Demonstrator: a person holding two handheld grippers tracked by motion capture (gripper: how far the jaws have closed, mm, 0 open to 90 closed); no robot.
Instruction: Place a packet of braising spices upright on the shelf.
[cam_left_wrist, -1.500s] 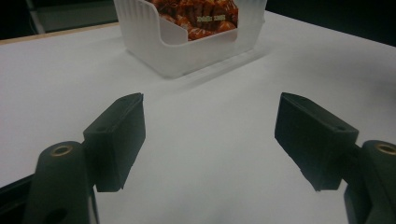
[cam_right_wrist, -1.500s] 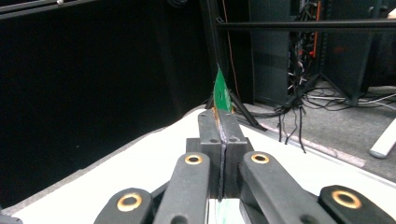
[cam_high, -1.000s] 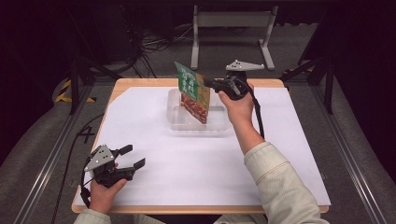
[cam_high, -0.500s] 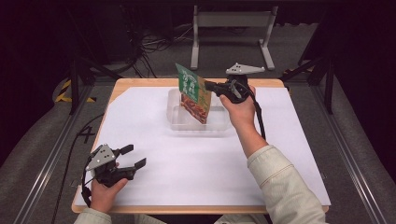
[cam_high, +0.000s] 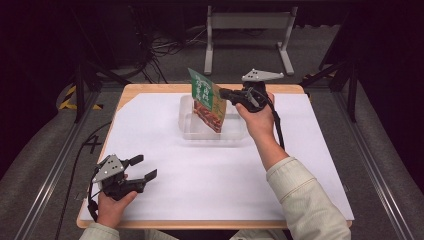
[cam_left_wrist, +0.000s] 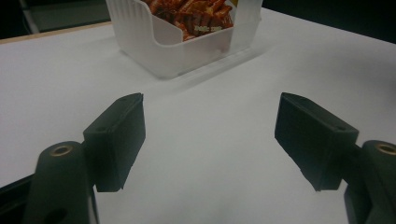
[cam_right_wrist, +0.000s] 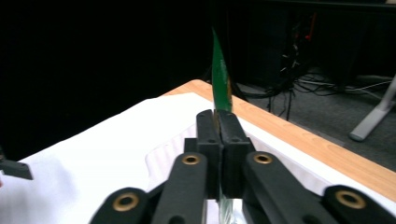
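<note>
A green food packet with a picture of a red-brown dish stands tilted in a clear plastic container at the back middle of the table. My right gripper pinches the packet's right edge. In the right gripper view the jaws press together on the thin green packet, which rises edge-on above my right gripper; they have just been opening a little. My left gripper rests near the front left corner, open. In the left gripper view nothing lies between its pads, and the container with the packet stands beyond.
A white sheet covers most of the wooden table. A metal stand and cables lie on the floor behind the table. Dark rails run along both sides.
</note>
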